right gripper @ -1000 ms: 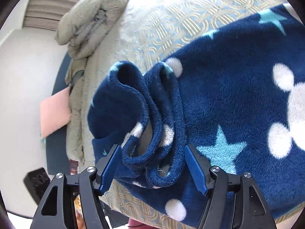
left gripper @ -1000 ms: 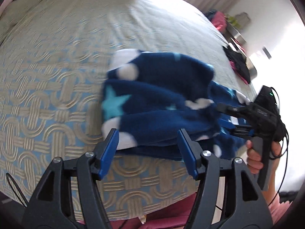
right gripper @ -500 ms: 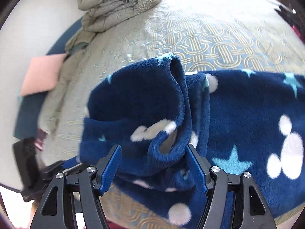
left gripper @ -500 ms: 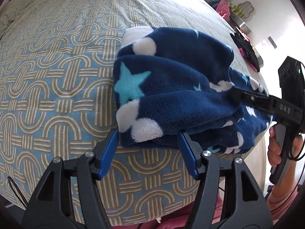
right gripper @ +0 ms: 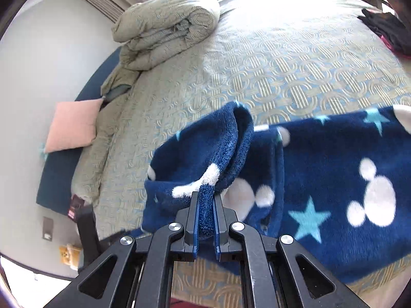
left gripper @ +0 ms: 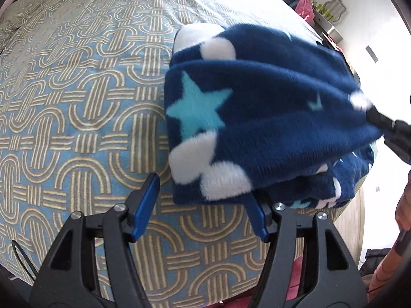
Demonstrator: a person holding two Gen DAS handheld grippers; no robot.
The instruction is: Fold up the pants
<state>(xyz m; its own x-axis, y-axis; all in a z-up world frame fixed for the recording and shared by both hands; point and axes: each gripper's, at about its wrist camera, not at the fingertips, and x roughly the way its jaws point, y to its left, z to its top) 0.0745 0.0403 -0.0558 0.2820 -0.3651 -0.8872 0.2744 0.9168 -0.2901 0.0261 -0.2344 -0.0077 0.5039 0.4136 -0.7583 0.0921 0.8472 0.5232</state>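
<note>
R fingers (right gripper: 205, 206) pinching pants (right gripper: 334, 179) hem, L fingers (left gripper: 200, 205) apart

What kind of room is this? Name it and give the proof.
Most likely a bedroom. The fleece pants lie on a wide bed with a patterned cover, a rolled-up duvet sits at its far end, and a pink pillow rests beside it.

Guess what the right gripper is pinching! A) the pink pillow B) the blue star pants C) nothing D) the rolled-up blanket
B: the right gripper has its blue pads squeezed shut on an edge of the blue star pants.
</note>
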